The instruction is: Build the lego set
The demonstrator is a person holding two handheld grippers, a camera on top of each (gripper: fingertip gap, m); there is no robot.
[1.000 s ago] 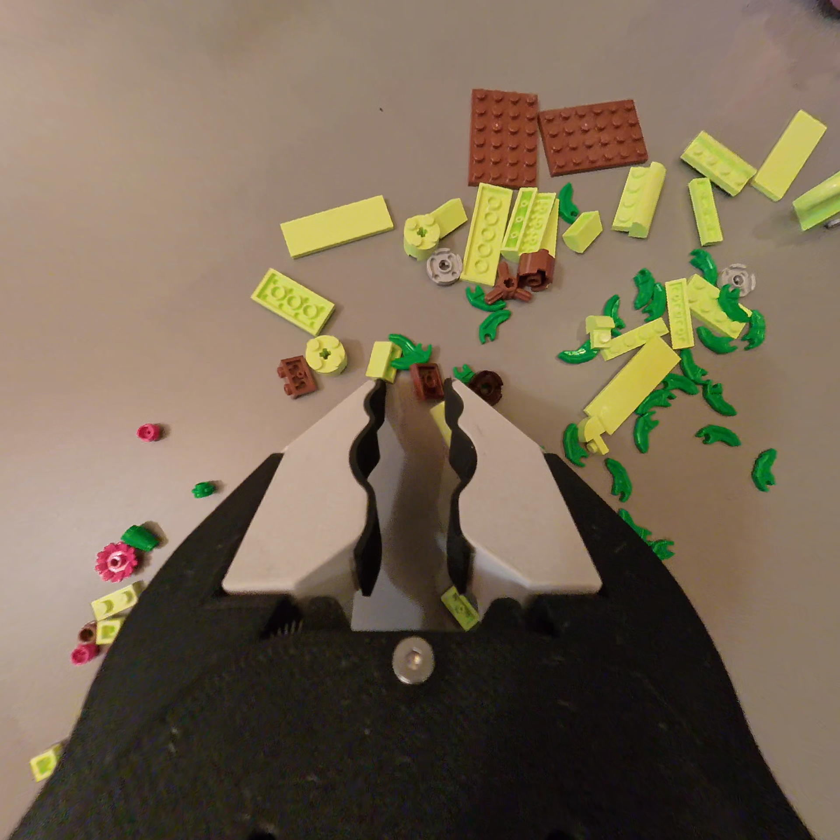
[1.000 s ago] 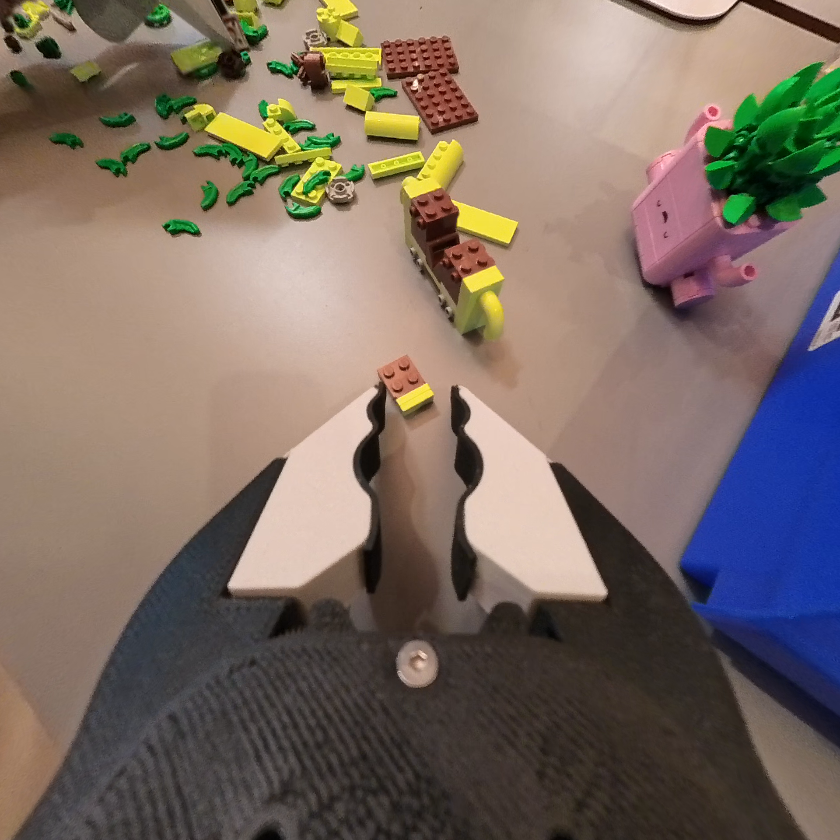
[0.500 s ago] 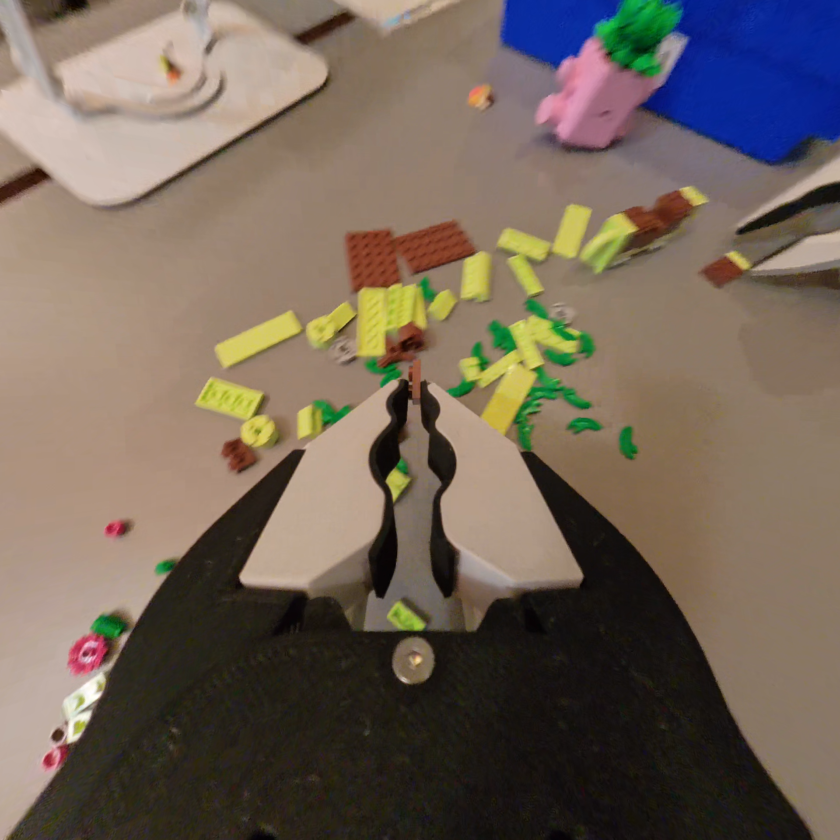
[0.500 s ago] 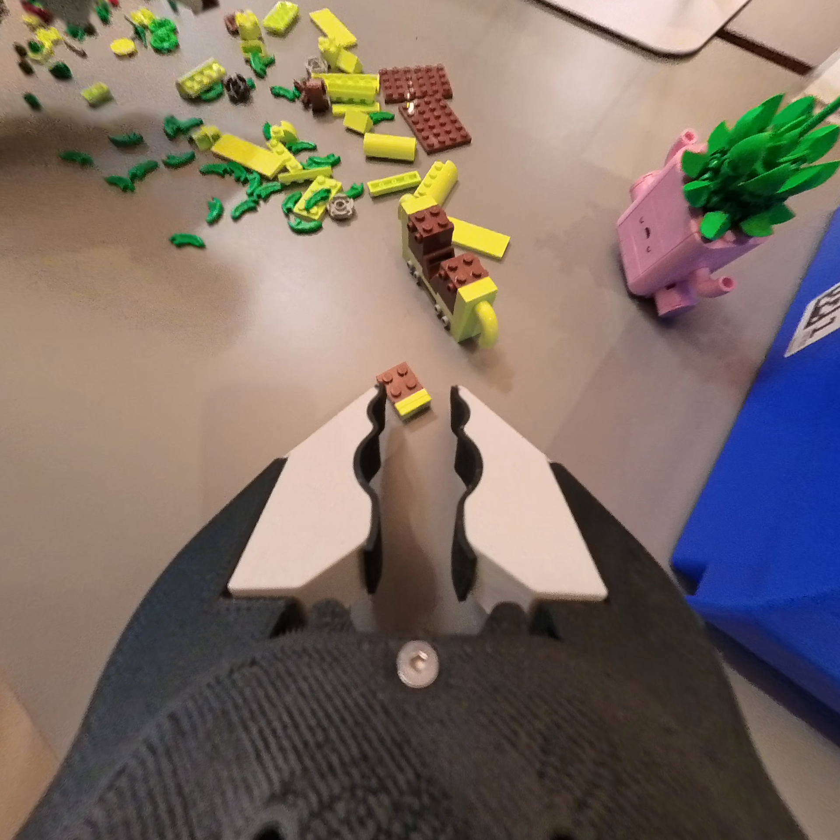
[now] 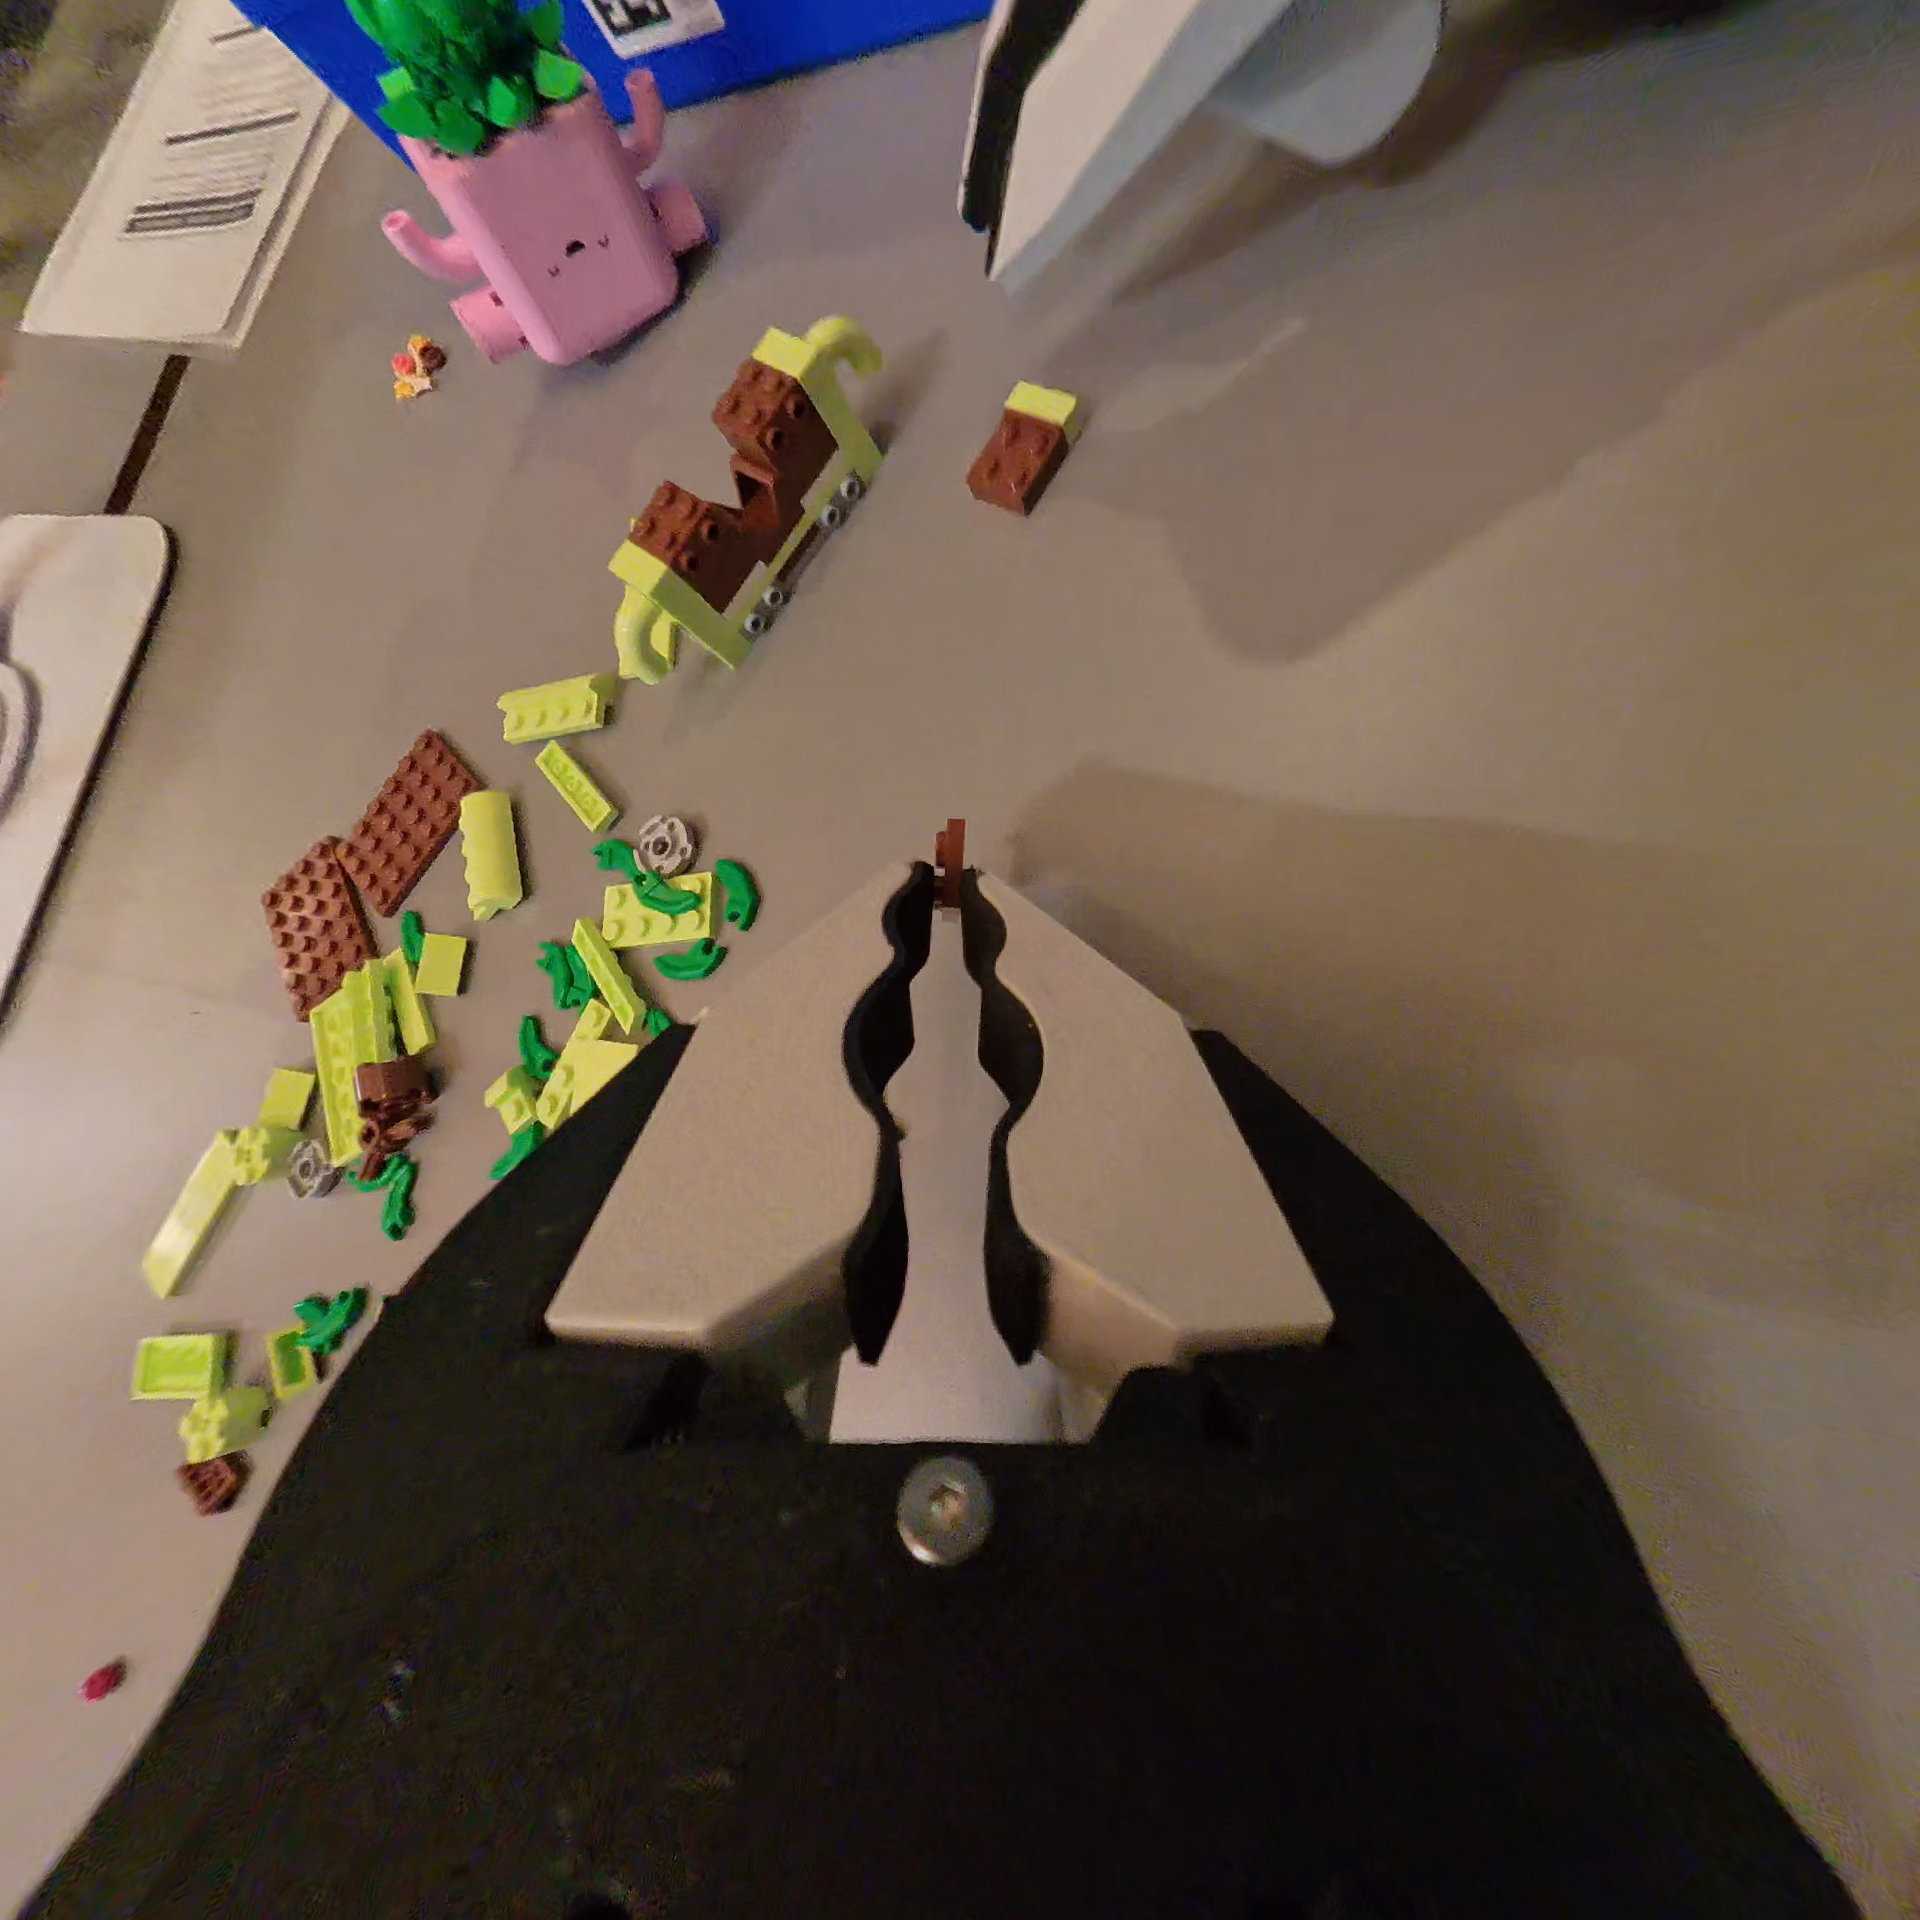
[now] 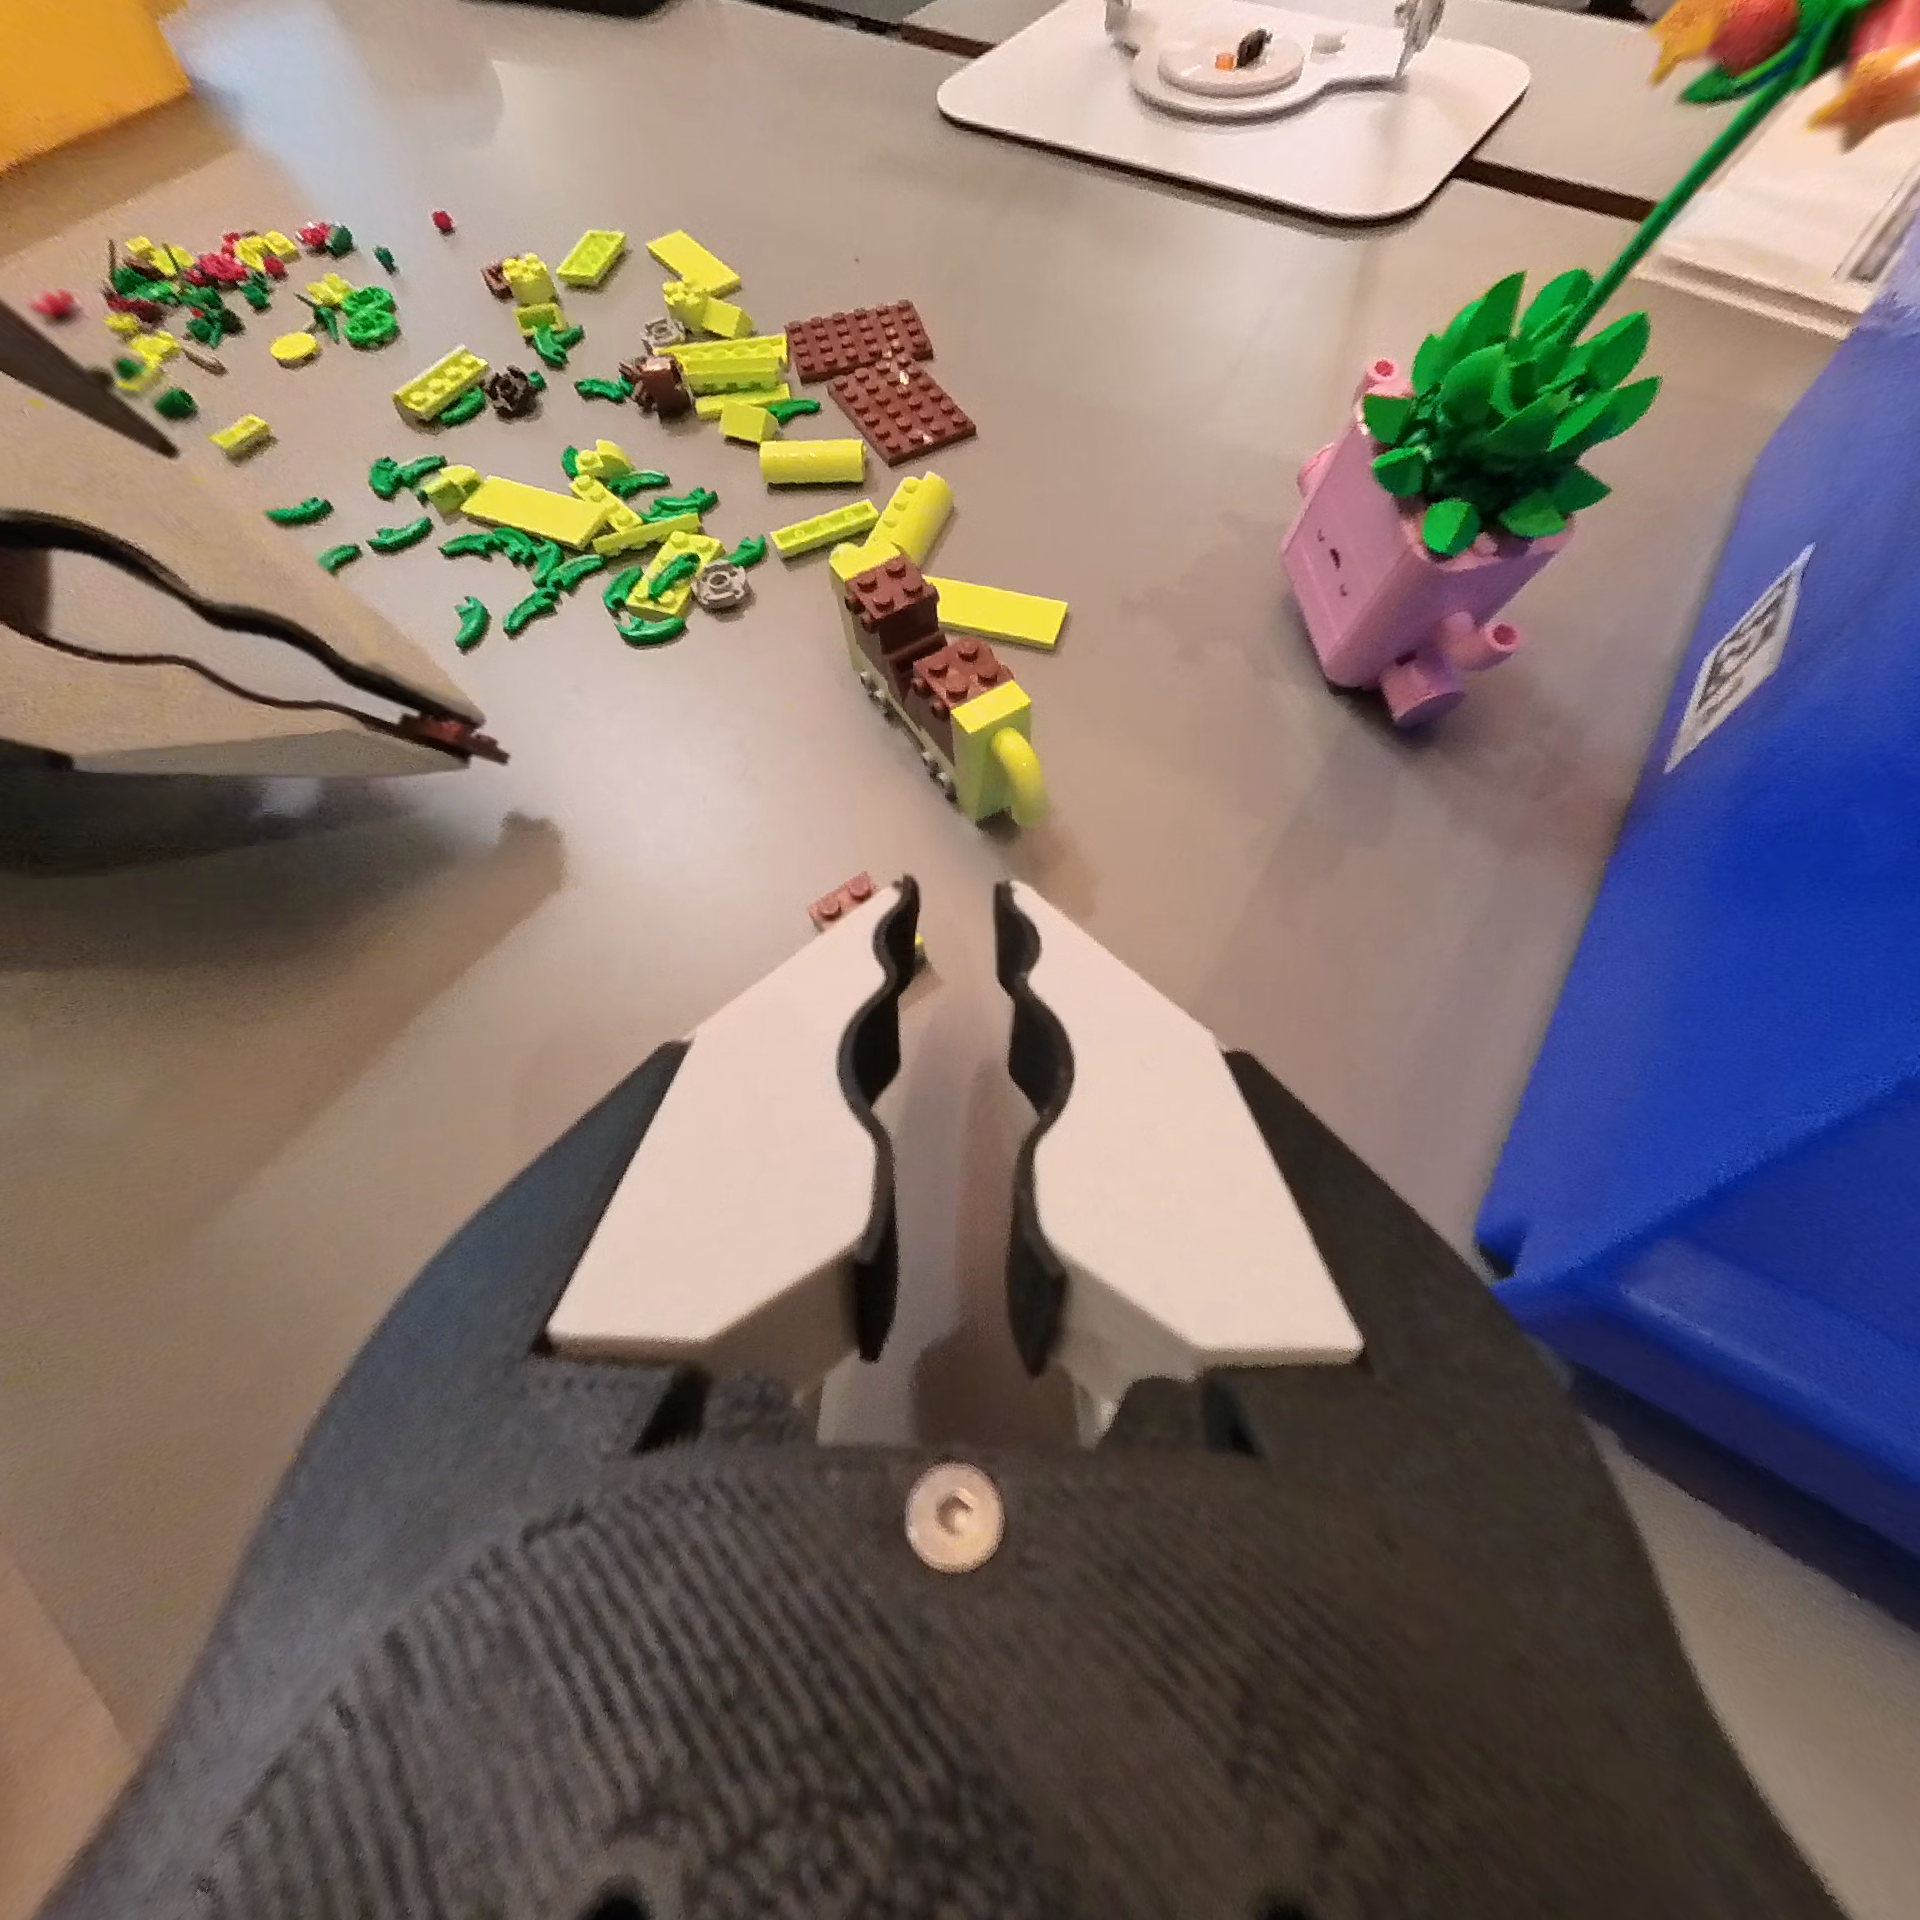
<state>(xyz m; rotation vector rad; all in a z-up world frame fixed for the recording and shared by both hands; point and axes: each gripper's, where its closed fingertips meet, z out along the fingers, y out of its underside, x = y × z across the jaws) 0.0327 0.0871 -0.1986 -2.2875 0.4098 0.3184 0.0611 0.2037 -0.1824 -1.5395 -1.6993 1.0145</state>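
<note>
My left gripper [image 5: 948, 871] is shut on a small brown lego piece [image 5: 951, 844] and holds it above the grey table; it also shows in the right wrist view [image 6: 457, 727], still pinching the piece [image 6: 462, 736]. My right gripper [image 6: 954, 896] is open just above a small brown-and-lime brick stack [image 6: 844, 896], which its left finger partly hides. The same stack [image 5: 1023, 449] lies free in the left wrist view. A half-built brown-and-lime model [image 5: 750, 511] lies on its side nearby and shows in the right wrist view too [image 6: 935, 673].
Loose lime, brown and green pieces [image 5: 436, 997] lie scattered at the left, also seen in the right wrist view [image 6: 582, 457]. A pink planter figure with green leaves [image 6: 1423, 530] and a blue box [image 6: 1745, 935] stand at the right. A white board [image 6: 1236, 94] lies at the back.
My left gripper closed on the small brown piece, lifted it from the pile and swung toward the model and the right gripper. The right gripper moved forward over the small stack.
</note>
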